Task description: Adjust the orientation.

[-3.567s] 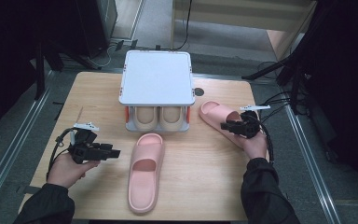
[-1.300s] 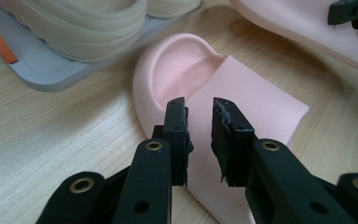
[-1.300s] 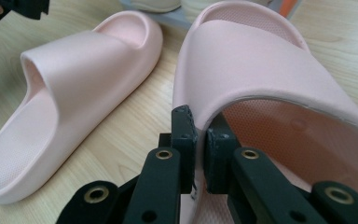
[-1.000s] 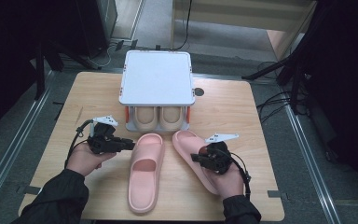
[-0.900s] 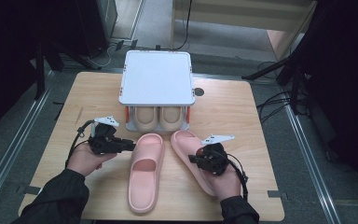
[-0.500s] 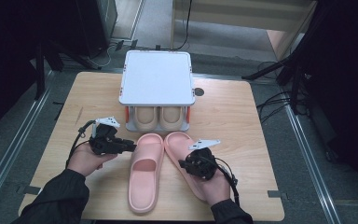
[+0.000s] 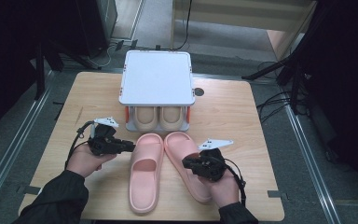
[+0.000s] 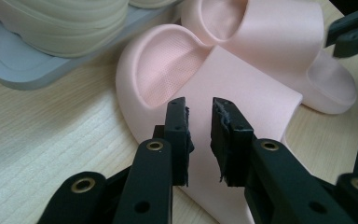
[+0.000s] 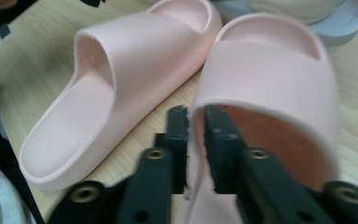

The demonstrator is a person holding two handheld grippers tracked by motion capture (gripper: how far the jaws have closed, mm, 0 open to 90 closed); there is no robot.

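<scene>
On the left of the tabletop [image 7: 242, 112], the left gripper [image 7: 129, 146] points at the outer side of the left slipper [image 7: 144, 175]. Its jaws have just been closing a little, yet a narrow gap stays between them and nothing is inside, so it is released and seems to wait beside the slipper. In the middle, the two pink slippers lie side by side, toes toward the far shoe rack [image 7: 156, 84], which keeps a beige pair [image 7: 158, 116] under its white top. The right gripper [image 7: 188, 163] is clenched on the inner edge of the strap of the right slipper [image 7: 186, 156], probably to bring it next to its partner.
</scene>
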